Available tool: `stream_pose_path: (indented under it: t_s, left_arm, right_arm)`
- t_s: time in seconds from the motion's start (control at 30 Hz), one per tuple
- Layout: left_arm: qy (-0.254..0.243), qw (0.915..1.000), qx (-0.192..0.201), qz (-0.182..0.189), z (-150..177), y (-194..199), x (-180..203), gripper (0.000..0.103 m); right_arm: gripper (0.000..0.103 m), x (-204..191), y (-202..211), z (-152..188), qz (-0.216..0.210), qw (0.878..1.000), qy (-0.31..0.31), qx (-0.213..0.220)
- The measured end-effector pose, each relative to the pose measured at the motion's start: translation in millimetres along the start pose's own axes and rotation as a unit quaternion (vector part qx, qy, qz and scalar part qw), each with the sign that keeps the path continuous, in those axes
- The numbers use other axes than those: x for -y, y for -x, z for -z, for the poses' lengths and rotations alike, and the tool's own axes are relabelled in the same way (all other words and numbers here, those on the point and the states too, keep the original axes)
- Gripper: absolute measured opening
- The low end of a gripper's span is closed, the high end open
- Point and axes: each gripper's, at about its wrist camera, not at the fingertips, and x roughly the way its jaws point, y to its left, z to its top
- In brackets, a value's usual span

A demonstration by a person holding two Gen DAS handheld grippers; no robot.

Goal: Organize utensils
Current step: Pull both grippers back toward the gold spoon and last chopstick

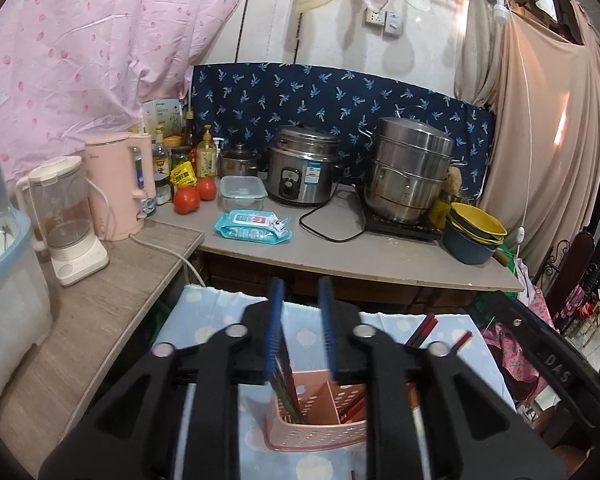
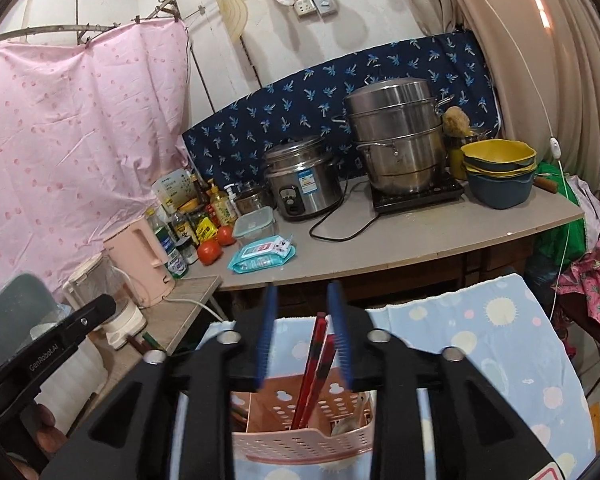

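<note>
My left claw (image 1: 302, 304) and right claw (image 2: 302, 320) both hung released above the pink utensil basket (image 2: 300, 436), red chopsticks (image 2: 314, 372) standing inside it on the blue cloth (image 2: 500, 344).

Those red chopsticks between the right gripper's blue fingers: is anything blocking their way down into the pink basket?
Nothing visible blocks them. The red chopsticks run between the right gripper's blue fingers, and their lower ends already stand inside the pink utensil basket, in a compartment with an open top. Whether the fingers actually pinch them, I cannot tell.
</note>
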Motion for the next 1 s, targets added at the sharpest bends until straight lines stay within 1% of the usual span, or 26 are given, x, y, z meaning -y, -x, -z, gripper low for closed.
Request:
stream_pose_path:
  t_s: [0.07,0.13,0.4,0.5,0.63,0.83,0.93,1.0]
  left_arm:
    - [0.001,1.0000,0.000,-0.002,1.6,2.5,-1.1,0.028]
    - [0.003,1.0000,0.000,-0.006,4.1,6.6,-1.4,0.032]
    - [0.000,1.0000,-0.006,-0.005,14.7,22.8,2.3,0.032]
    - [0.000,0.9999,-0.009,-0.005,19.9,29.9,3.0,0.037]
    - [0.000,0.9999,-0.014,-0.005,28.2,39.6,3.7,0.037]
    - [-0.002,0.9997,-0.025,-0.006,44.4,53.2,1.3,0.039]
    - [0.001,0.9994,-0.034,-0.010,60.5,60.5,-2.5,0.048]
    - [0.000,0.9990,-0.043,-0.013,73.8,64.5,-5.0,0.048]
  right_arm:
    - [0.035,3.0,3.8,0.9,0.001,1.000,-0.003,-0.001]
    - [0.036,4.5,7.8,2.1,0.002,1.000,-0.003,-0.001]
    - [0.036,1.4,26.5,15.0,0.000,1.000,0.005,-0.010]
    - [0.036,-0.9,33.9,22.0,-0.003,1.000,0.006,-0.014]
    - [0.037,-1.6,43.9,32.9,-0.007,1.000,0.004,-0.020]
    - [0.037,-3.4,60.2,56.3,-0.007,0.999,0.008,-0.036]
    - [0.037,-4.8,69.9,73.2,-0.007,0.999,0.016,-0.049]
    - [0.037,-6.1,77.4,88.7,-0.007,0.998,0.023,-0.062]
